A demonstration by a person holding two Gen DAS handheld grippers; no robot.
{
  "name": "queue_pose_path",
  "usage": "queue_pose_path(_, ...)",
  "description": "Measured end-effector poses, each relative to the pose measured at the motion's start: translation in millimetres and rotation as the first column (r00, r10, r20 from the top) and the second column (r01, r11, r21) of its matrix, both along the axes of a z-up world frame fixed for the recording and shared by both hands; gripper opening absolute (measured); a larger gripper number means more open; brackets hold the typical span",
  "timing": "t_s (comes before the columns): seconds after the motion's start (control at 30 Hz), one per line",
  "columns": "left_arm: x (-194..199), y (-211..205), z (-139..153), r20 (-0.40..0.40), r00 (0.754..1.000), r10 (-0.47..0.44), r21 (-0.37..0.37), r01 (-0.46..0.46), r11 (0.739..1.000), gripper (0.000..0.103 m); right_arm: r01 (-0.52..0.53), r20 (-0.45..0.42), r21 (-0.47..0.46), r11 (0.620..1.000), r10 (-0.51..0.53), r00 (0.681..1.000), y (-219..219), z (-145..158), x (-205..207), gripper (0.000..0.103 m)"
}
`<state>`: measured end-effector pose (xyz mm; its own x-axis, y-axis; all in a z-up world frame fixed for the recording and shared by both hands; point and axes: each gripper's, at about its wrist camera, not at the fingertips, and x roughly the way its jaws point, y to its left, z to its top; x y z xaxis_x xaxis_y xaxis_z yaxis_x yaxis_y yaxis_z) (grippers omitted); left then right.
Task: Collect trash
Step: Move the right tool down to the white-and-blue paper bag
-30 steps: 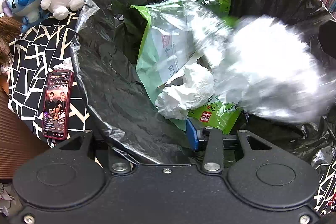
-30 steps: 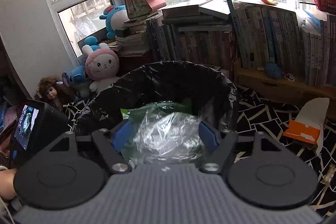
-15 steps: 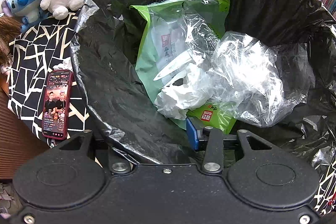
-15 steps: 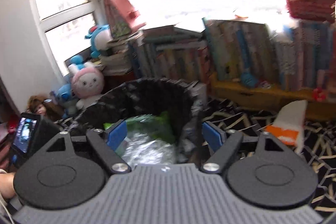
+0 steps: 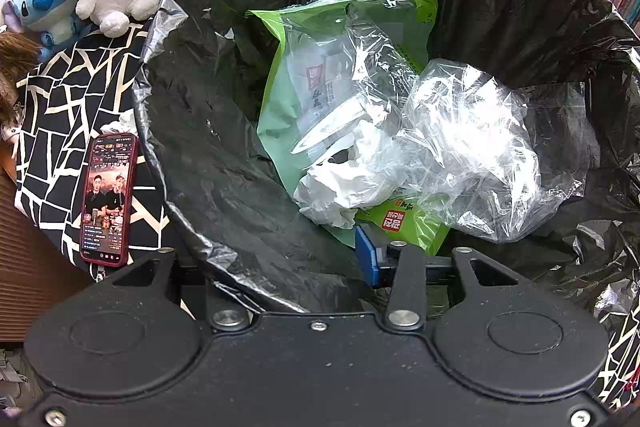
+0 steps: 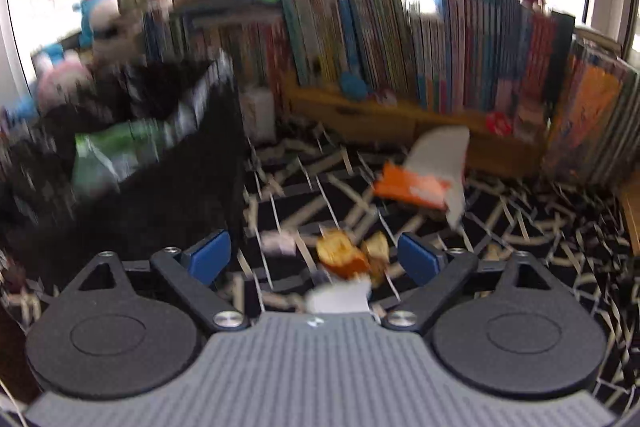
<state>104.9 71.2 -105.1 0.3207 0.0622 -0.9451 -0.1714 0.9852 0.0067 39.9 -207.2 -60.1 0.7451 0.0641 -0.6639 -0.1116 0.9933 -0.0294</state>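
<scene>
While clear plastic [image 5: 464, 143] now rests in the bin [image 5: 208, 147], right tool [image 6: 316, 259] swung away, gaping, empty, left tool [image 5: 280, 267] pinching bin rim.

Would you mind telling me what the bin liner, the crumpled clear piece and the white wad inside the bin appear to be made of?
The bin liner looks like thin black plastic film: glossy, creased, translucent grey at its rim. The crumpled clear piece seems to be transparent plastic wrap, with sharp shiny folds you can see through. The white wad is matte and softly crumpled, probably tissue or paper.

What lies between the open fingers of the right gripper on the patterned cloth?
In the blurred right wrist view, orange-brown scraps lie on the cloth between the right gripper fingers, untouched.
</scene>
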Motion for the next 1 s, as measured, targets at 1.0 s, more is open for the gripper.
queue_pose_path(1.0, -0.3, -0.4, -0.4, 0.000, 1.000, -0.008, 0.005, 0.008, 1.000, 0.041, -0.109, -0.413, -0.090, 0.990, 0.062, 0.908, 43.1, -148.8, -13.5, 0.103)
